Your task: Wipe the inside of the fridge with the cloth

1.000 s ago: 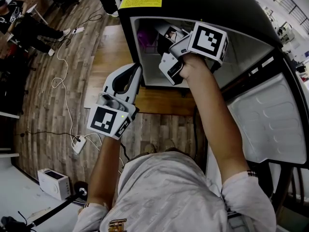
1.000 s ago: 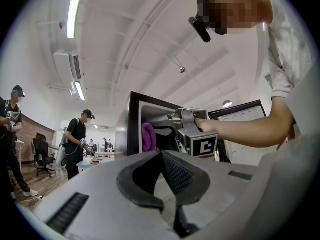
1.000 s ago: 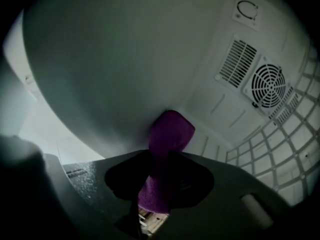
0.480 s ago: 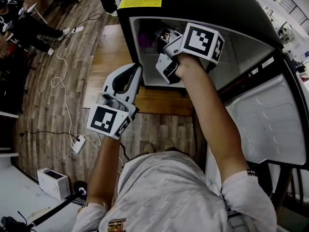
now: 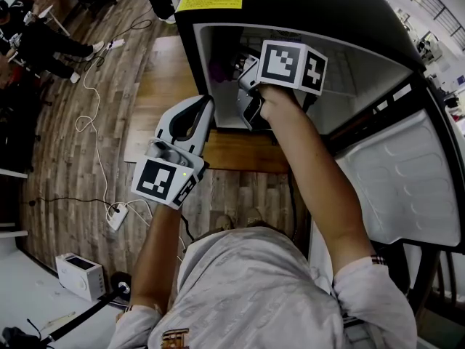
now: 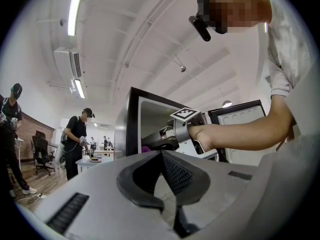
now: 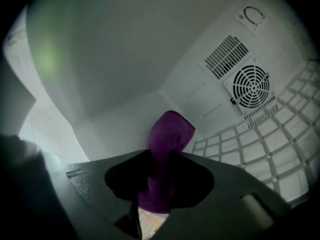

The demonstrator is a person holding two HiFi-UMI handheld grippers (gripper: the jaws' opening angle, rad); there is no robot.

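Observation:
The black fridge [image 5: 290,6] stands open, its white-lined door [image 5: 407,187] swung out to the right. My right gripper [image 5: 243,67] reaches inside it, shut on a purple cloth [image 5: 216,70]. In the right gripper view the cloth [image 7: 170,134] sticks up from between the jaws of that gripper [image 7: 159,181], close to the white back wall. My left gripper [image 5: 202,104] hangs outside, by the fridge's left front edge. It is shut, with nothing in it [image 6: 162,156].
Inside the fridge are a round fan vent [image 7: 252,86] and a wire shelf [image 7: 270,149] to the right of the cloth. Cables [image 5: 94,122], a power strip [image 5: 118,215] and a white box [image 5: 81,275] lie on the wood floor. People stand at the left [image 6: 77,139].
My right gripper has moved left and deeper into the fridge with the cloth. The left gripper has stayed where it was.

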